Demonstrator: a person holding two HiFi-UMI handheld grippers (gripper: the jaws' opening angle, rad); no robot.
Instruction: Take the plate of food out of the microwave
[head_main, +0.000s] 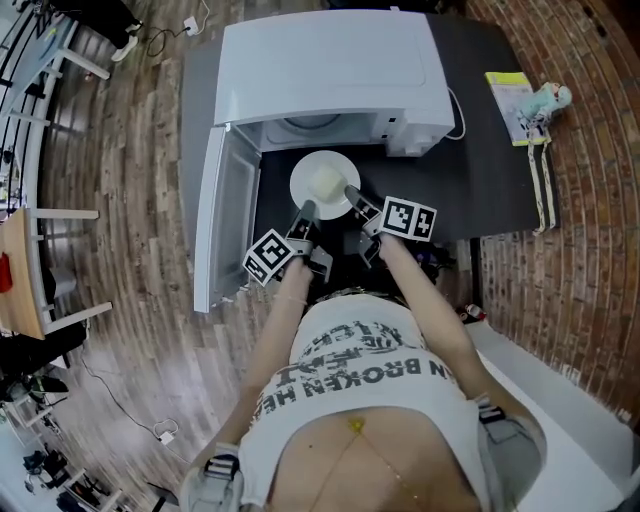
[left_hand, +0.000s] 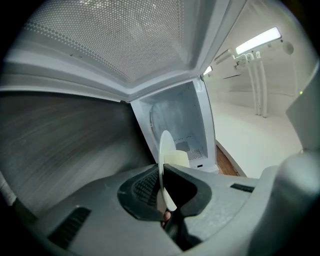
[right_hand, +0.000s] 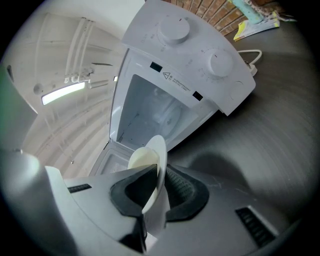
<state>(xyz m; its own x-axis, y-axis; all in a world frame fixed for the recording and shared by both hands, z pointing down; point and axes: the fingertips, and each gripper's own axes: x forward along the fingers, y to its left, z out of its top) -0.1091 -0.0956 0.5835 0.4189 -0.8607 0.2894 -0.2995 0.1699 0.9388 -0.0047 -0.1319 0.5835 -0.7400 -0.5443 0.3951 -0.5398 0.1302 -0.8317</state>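
The plate (head_main: 304, 178), clamped at its near rim by the left gripper (head_main: 305, 211) and right gripper (head_main: 352, 193), is best kept level and drawn evenly clear of the microwave (head_main: 330, 70).

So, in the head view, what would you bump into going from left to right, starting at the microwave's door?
Open microwave door → plate of food → booklet → little toy figure.
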